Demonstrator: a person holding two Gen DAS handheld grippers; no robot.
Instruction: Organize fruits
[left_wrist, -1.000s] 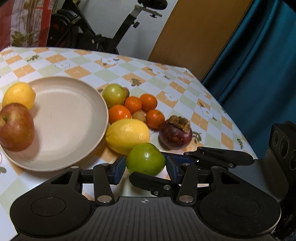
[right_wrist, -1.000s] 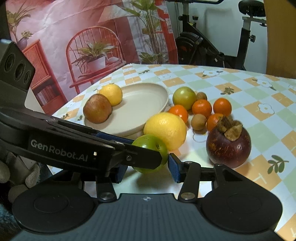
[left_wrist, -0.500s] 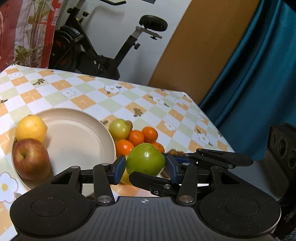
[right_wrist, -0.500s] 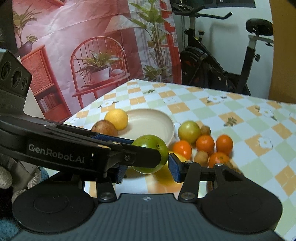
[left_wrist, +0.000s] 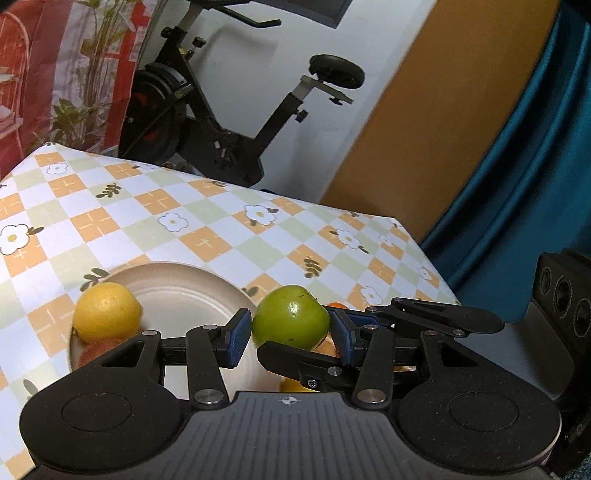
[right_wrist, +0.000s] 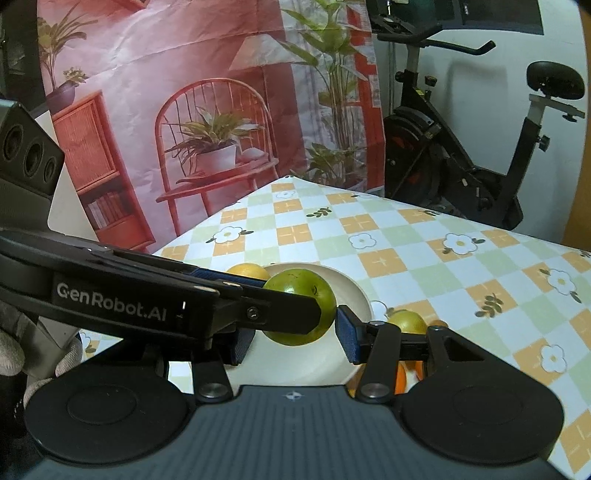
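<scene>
Above the table, clear of the cloth, hangs the green fruit; it sits at the 3 o'clock edge of the plate in the left wrist view.

**Tongs state**
- Left tongs: clenched on the green fruit, blue pads on its 9 and 3 o'clock flanks.
- Right tongs: also grasping the same fruit. The 3 o'clock pad is seen against the skin; the other pad is hidden behind a left finger, so contact there is inferred.
- Fingers of the 2 tools cross each other, so the grips run approx. at right angles. Probable reason: a round, smooth fruit rolls out of a single pinch, and 4 contact pts lock it.

**Surroundings**
- Plate holds a lemon at 9 o'clock of the fruit and an apple at approx. 8 o'clock, mostly hidden by the tool body.
- Both sit at one side of the plate, leaving its centre bare as a drop zone.
- Unsorted fruit lies off the plate at 4 o'clock in the right wrist view: a yellow-green fruit and oranges.

**Step in hand (judgement)**
- Carry phase: fruit is lifted and en route to the plate, not yet set down.
- Next: lower over the bare centre and release both tongs together, else the fruit may twist out.
</scene>
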